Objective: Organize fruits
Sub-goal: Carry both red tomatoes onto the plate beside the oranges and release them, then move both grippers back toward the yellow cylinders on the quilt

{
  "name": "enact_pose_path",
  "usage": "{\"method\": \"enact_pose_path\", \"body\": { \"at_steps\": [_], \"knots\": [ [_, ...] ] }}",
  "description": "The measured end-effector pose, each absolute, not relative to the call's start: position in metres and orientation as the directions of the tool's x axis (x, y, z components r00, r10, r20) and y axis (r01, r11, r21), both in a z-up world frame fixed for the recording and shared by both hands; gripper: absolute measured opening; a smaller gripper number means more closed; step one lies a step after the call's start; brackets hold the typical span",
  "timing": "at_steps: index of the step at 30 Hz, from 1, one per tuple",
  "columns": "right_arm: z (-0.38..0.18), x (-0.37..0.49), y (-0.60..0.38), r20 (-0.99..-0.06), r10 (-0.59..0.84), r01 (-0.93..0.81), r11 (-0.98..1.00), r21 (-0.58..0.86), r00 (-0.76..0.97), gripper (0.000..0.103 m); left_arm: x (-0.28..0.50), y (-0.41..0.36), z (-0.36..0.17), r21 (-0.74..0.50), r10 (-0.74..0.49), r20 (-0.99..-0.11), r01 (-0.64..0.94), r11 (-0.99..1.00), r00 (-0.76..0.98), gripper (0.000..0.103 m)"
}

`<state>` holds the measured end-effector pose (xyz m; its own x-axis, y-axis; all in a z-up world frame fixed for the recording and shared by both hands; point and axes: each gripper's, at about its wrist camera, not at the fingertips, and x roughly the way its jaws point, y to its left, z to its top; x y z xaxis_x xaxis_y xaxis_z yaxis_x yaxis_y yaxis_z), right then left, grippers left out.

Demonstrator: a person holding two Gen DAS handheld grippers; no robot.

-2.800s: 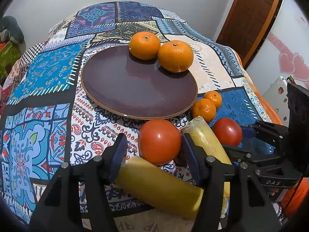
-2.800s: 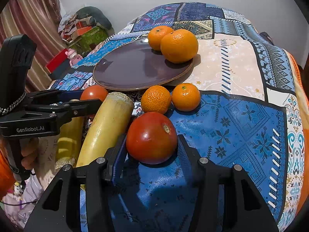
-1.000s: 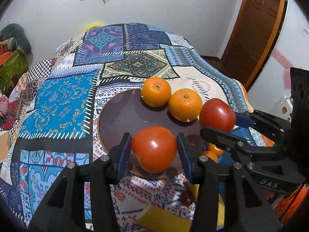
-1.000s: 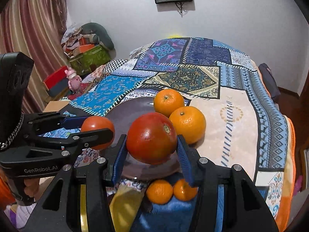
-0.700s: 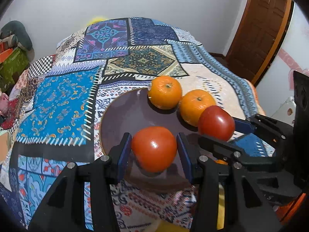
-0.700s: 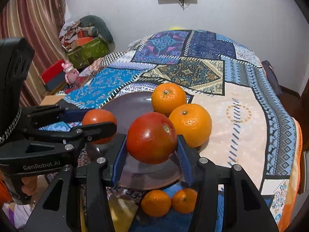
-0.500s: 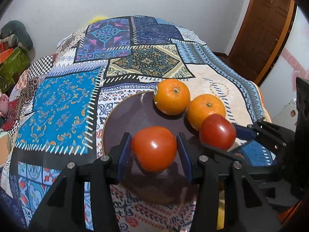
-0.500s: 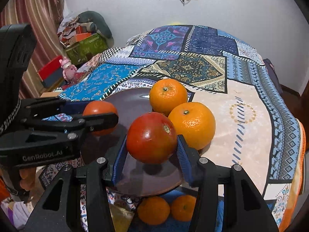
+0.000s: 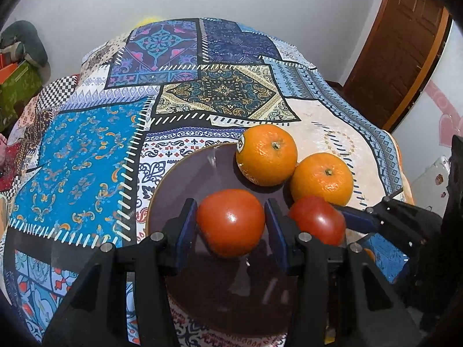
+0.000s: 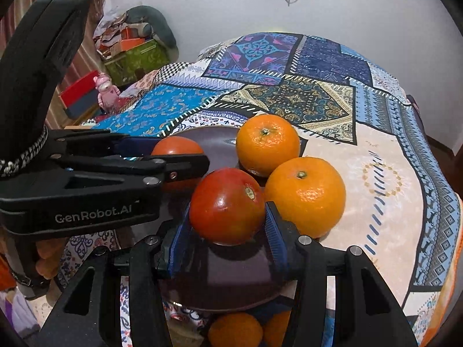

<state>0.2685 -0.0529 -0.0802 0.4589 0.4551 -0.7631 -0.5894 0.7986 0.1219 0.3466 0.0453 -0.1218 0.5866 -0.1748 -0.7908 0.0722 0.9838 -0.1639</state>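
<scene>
Lifted off the quilt since 2.8 s ago, now over the plate (image 9: pixel 185 179): left gripper (image 9: pixel 230 225) clamped on 1 tomato (image 9: pixel 230 222), right gripper (image 10: pixel 227 217) clamped on another tomato (image 10: pixel 227 206), beside 2 oranges (image 10: pixel 267 144) at the plate's far rim.

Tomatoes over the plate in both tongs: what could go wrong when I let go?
The right tongs' tomato sits almost against the nearer orange; opening could nudge it off the plate rim. The left tongs' tomato could roll on the smooth plate. The two tongs are close and may collide.
</scene>
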Motion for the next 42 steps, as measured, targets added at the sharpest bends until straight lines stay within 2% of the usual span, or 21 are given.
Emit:
{"method": "enact_pose_path", "body": {
  "at_steps": [20,24,31,42],
  "knots": [
    [-0.088,0.274,-0.048,-0.778,0.446,-0.586,0.800,0.126,0.442,0.047,0.356,0.046,-0.131,-0.197,-0.184,-0.794,0.042,0.980,0.580,0.049],
    [-0.085,0.272,-0.050,-0.774,0.460,-0.582,0.799,0.147,0.436,0.051,0.347,0.043,-0.121,-0.156,-0.153,-0.772,0.050,0.986,0.616,0.056],
    [-0.070,0.262,-0.062,-0.747,0.462,-0.563,0.814,0.143,0.478,0.058,0.325,0.045,-0.107,-0.150,-0.157,-0.758,0.065,0.987,0.633,0.057],
    [-0.047,0.230,-0.085,-0.722,0.449,-0.542,0.831,0.121,0.527,0.059,0.276,0.050,-0.087,-0.162,-0.164,-0.749,0.063,0.985,0.642,0.057]
  ]
}}
